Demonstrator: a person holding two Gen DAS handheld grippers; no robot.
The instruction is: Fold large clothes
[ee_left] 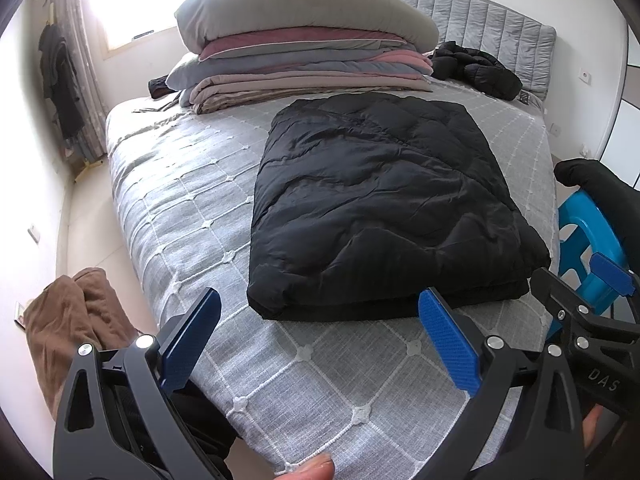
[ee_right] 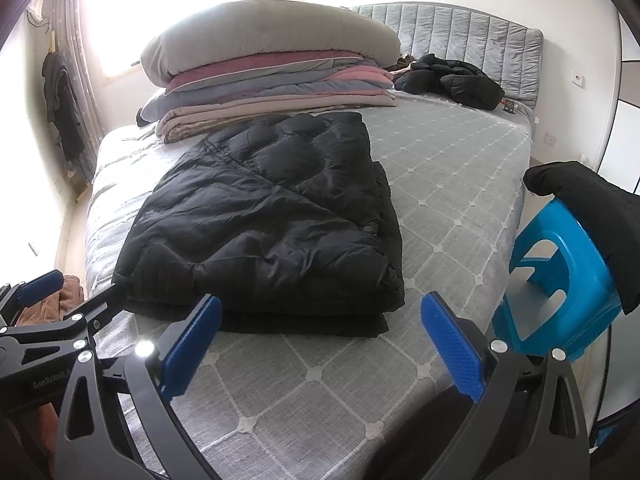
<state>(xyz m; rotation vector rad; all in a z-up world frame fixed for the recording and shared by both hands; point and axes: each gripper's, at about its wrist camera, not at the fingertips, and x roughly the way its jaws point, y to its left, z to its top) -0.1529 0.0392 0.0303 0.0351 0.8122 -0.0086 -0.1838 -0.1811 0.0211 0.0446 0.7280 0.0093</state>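
Observation:
A black puffer coat (ee_left: 380, 208) lies folded into a thick rectangle on the grey checked bedspread (ee_left: 192, 200); the right wrist view shows the coat (ee_right: 264, 232) left of centre. My left gripper (ee_left: 320, 308) hovers open just short of the coat's near edge, nothing between its blue pads. My right gripper (ee_right: 322, 312) is open too, in front of the coat's near right corner and apart from it. In the left wrist view the right gripper (ee_left: 576, 280) shows at the right edge. The left gripper (ee_right: 76, 286) shows at the left edge of the right wrist view.
A stack of folded quilts under a large pillow (ee_left: 304, 40) fills the bed's far left. Another black jacket (ee_left: 476, 68) lies crumpled by the grey headboard (ee_left: 500, 28). A blue plastic stool (ee_right: 560, 280) with dark cloth on it stands at the right. Brown fabric (ee_left: 72, 320) lies on the floor left.

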